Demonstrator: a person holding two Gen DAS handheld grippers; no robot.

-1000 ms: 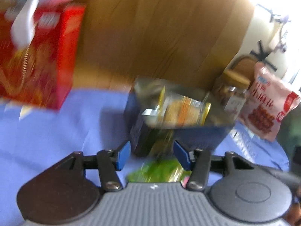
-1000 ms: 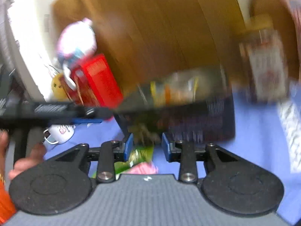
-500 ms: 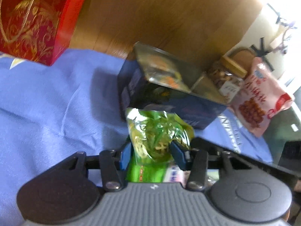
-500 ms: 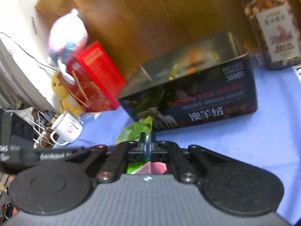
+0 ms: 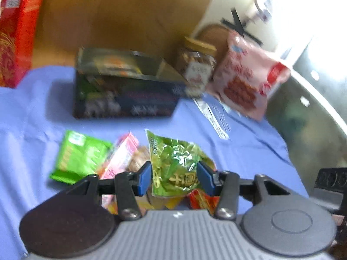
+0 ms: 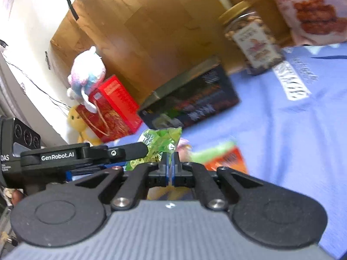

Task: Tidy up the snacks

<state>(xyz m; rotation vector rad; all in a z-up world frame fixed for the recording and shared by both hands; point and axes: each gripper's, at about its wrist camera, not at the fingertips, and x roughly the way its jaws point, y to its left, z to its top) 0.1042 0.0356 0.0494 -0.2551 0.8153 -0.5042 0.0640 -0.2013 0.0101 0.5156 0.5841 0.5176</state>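
My left gripper (image 5: 175,178) is shut on a crinkly green snack packet (image 5: 175,164), which stands up between the blue pads. Beyond it on the blue cloth, an open dark box (image 5: 123,104) holds several wrapped snacks. In the right wrist view the same packet (image 6: 160,140) shows just past my right gripper (image 6: 171,168), which is shut with nothing visible between its pads. One black finger (image 6: 130,150) of the left gripper reaches in beside the packet. The dark box (image 6: 195,106) lies farther back.
Loose packets lie under and beside the left gripper: a flat green one (image 5: 80,156), a pink one (image 5: 121,158) and an orange one (image 6: 225,158). A nut jar (image 5: 197,69), a pink bag (image 5: 245,82) and a red gift box (image 5: 15,39) stand against the wooden wall.
The left gripper closed on the green packet and lifted it. The right gripper went from open to shut. Both views have drawn back, so the dark box looks farther away.
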